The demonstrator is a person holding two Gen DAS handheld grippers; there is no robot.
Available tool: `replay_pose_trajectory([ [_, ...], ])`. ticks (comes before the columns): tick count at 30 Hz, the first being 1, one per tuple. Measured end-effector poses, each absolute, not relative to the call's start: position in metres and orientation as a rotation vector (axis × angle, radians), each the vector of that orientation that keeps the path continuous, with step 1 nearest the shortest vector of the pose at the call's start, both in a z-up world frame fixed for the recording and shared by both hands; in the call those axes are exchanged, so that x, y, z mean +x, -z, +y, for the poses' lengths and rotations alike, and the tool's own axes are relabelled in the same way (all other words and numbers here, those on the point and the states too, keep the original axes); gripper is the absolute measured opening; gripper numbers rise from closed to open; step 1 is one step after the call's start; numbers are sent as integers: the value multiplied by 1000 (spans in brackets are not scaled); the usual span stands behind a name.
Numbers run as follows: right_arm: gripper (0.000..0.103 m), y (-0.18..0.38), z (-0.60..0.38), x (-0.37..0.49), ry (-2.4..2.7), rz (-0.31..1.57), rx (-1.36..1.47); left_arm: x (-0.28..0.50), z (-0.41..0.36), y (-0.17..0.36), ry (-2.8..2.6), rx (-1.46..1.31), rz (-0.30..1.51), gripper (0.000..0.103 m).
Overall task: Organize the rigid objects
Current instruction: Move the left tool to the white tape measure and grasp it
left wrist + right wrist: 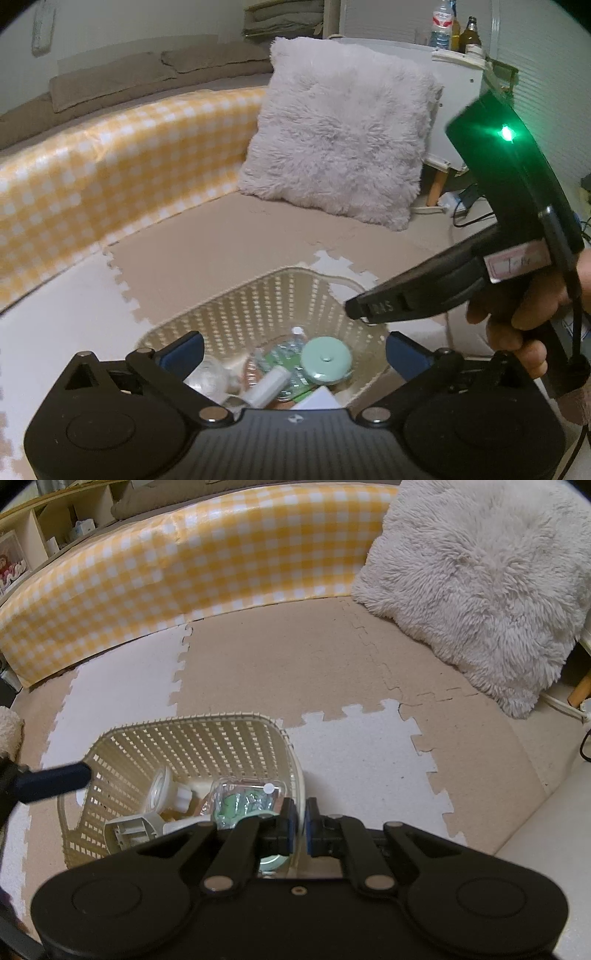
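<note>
A beige lattice basket (258, 295) sits on the foam floor mat. It holds a mint round disc (325, 361), a white tube (269, 384), a clear pack with green contents (247, 797), a clear cup-like piece (159, 790) and a grey plastic part (133, 830). My left gripper (291, 350) hangs above the basket with its jaws wide open and nothing between them; one of its fingers (55, 779) shows in the right wrist view. My right gripper (300, 823) is shut on the basket's right rim (297, 775), and a hand holds it (356, 310) in the left wrist view.
A fluffy white pillow (340, 125) leans at the back right. A yellow checked padded wall (110, 155) runs along the back left. Beige and white puzzle mats (295, 657) cover the floor. Bottles (443, 26) stand on a white cabinet, with cables (469, 206) below.
</note>
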State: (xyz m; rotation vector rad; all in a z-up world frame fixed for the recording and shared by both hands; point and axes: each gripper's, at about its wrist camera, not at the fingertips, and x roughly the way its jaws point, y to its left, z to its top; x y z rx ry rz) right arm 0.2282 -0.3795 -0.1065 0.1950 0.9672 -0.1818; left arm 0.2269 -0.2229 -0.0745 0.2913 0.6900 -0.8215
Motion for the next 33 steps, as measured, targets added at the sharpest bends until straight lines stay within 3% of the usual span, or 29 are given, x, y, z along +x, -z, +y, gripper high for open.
replay_pose_trajectory([
  [18, 6, 106, -379, 227, 181, 967, 192, 281, -140, 63, 496, 215, 704, 103],
  [33, 7, 106, -379, 227, 181, 967, 191, 303, -96, 134, 339, 208, 825, 103],
])
